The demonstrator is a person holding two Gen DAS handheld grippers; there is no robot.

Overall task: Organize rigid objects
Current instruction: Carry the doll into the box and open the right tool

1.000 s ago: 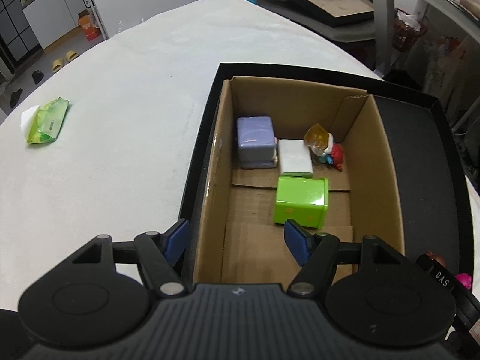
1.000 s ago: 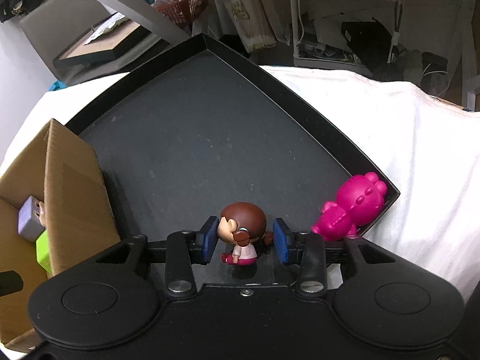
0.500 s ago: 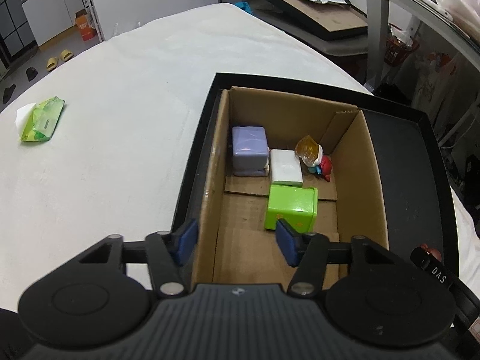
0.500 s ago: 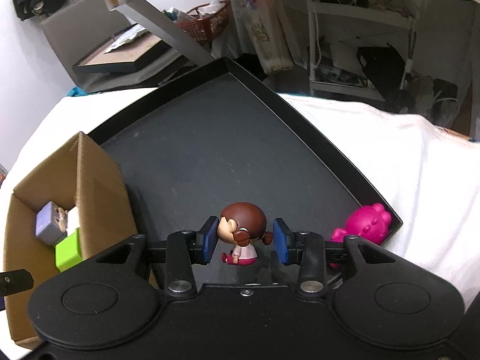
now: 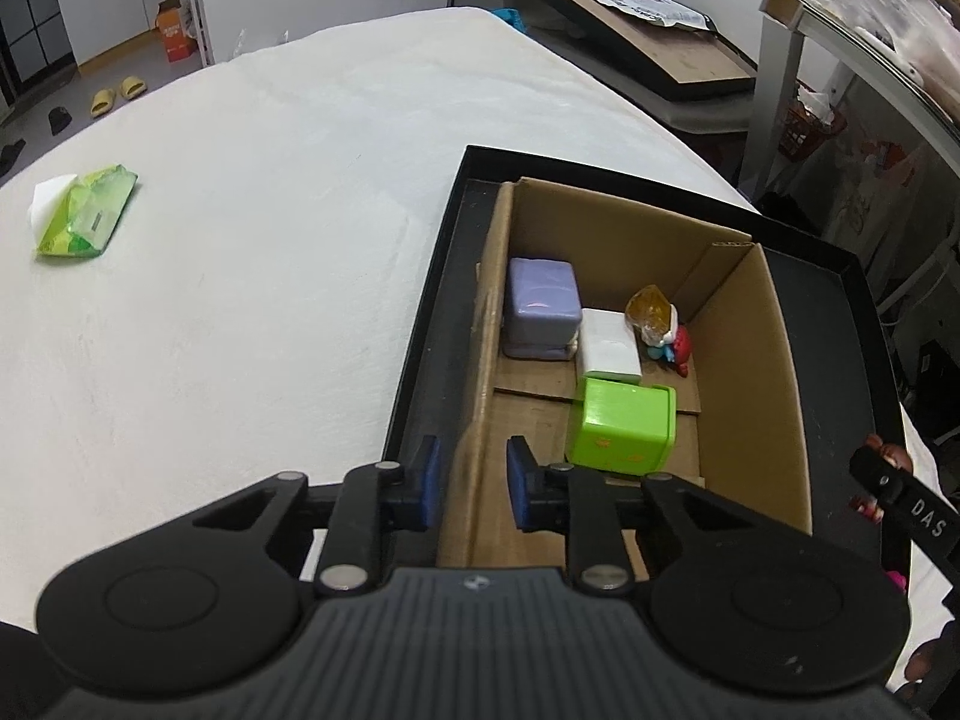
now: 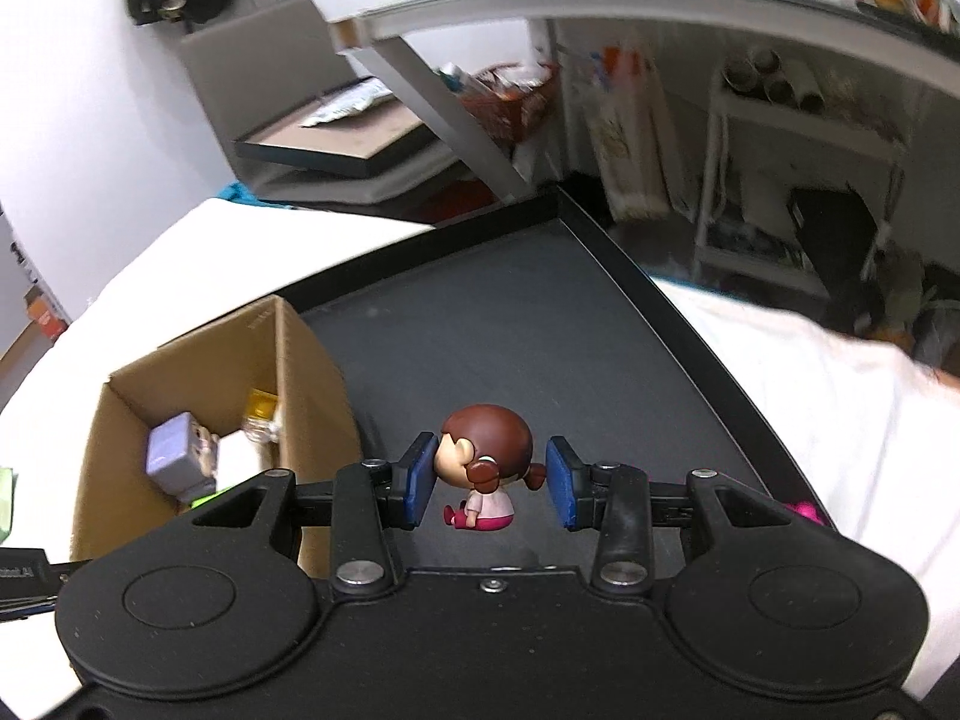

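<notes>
left claw (image 5: pixel 468 489) narrowed around box wall (image 5: pixel 480 420) | right claw (image 6: pixel 487 483) lifted doll (image 6: pixel 485 468)

A table covered with a white cloth (image 5: pixel 252 252) carries everything. Directly on it, ahead of the left fingers (image 5: pixel 427 483), lies a shallow black tray (image 5: pixel 429 324); its near-left rim runs just beside the left-hand fingertip. Well ahead and far to the left of those fingers, a green wipes packet (image 5: pixel 84 219) lies flat on the cloth, well apart from the tray. In the right wrist view, the cloth (image 6: pixel 840 420) stretches off to the right of the fingers, beyond the tray's right rim (image 6: pixel 678 324).
</notes>
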